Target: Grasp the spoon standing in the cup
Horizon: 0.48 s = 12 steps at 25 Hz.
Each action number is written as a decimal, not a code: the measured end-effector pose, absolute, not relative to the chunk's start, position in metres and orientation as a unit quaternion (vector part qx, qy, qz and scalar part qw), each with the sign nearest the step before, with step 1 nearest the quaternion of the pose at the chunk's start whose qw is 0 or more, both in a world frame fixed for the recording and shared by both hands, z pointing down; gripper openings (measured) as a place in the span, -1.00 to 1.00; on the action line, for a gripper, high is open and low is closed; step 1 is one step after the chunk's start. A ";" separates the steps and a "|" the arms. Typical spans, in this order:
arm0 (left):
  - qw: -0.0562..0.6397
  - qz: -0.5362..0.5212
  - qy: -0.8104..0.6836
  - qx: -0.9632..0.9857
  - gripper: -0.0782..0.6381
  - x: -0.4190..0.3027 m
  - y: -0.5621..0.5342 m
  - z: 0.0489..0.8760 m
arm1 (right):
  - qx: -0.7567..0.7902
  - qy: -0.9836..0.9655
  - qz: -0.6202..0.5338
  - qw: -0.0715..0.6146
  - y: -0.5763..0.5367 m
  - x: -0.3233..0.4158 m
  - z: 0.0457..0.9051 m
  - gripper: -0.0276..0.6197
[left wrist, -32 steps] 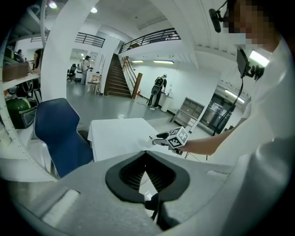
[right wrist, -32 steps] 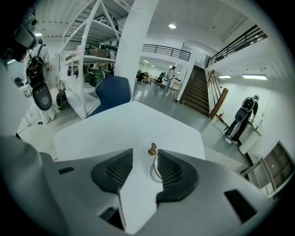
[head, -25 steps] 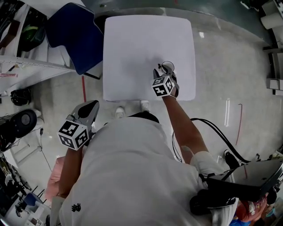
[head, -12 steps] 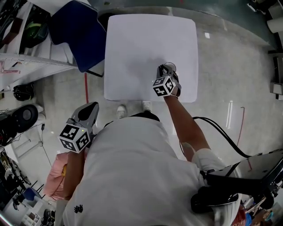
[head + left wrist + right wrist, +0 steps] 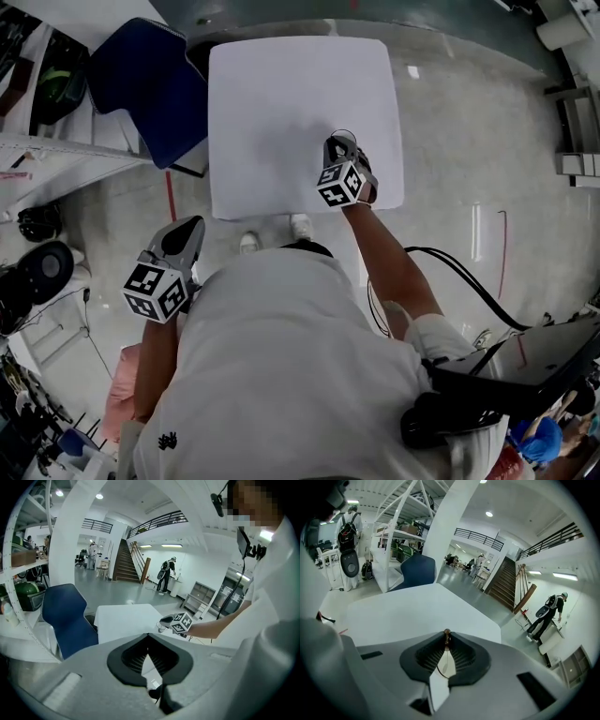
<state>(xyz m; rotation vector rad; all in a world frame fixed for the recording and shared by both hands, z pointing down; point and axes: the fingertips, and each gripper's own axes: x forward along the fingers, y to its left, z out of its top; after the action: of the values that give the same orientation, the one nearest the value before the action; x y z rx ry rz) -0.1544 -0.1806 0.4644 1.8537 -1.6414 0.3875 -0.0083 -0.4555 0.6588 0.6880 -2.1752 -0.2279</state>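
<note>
A clear cup [image 5: 340,136] stands near the front right of the white table [image 5: 281,103], mostly hidden under my right gripper [image 5: 337,150]. In the right gripper view the spoon's thin handle with its brown knob [image 5: 447,633] stands upright between the jaw tips. My right gripper [image 5: 447,641] is closing, and its pads press on the handle. My left gripper [image 5: 190,228] hangs off the table beside the person's body; in its own view the left gripper [image 5: 148,641] is shut with nothing in it.
A blue chair [image 5: 150,80] stands at the table's left. White shelving [image 5: 56,141] runs along the far left. A black cable [image 5: 459,272] lies on the floor to the right. People stand far off near a staircase [image 5: 508,585].
My right gripper has stayed over the cup while its fingers drew closer together. The head view has shifted a little. My left gripper has barely moved.
</note>
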 end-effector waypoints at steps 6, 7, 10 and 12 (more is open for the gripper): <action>0.304 0.138 -0.604 0.723 -0.75 -0.160 -0.177 0.464 | 0.298 -0.870 -0.088 0.384 -0.446 -0.008 0.618 -0.78; 0.302 0.137 -0.601 0.727 -0.75 -0.161 -0.177 0.463 | 0.301 -0.870 -0.089 0.380 -0.444 -0.009 0.611 -0.78; 0.293 0.140 -0.592 0.738 -0.75 -0.163 -0.173 0.462 | 0.311 -0.872 -0.093 0.366 -0.435 -0.010 0.588 -0.78; 0.287 0.144 -0.588 0.743 -0.75 -0.163 -0.168 0.462 | 0.316 -0.874 -0.097 0.356 -0.427 -0.011 0.573 -0.78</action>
<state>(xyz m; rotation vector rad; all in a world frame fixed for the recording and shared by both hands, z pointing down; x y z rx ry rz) -0.1633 -0.1676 0.4624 1.9842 -1.5696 0.3847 -0.0111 -0.4267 0.5727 0.8153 -2.2584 -0.2505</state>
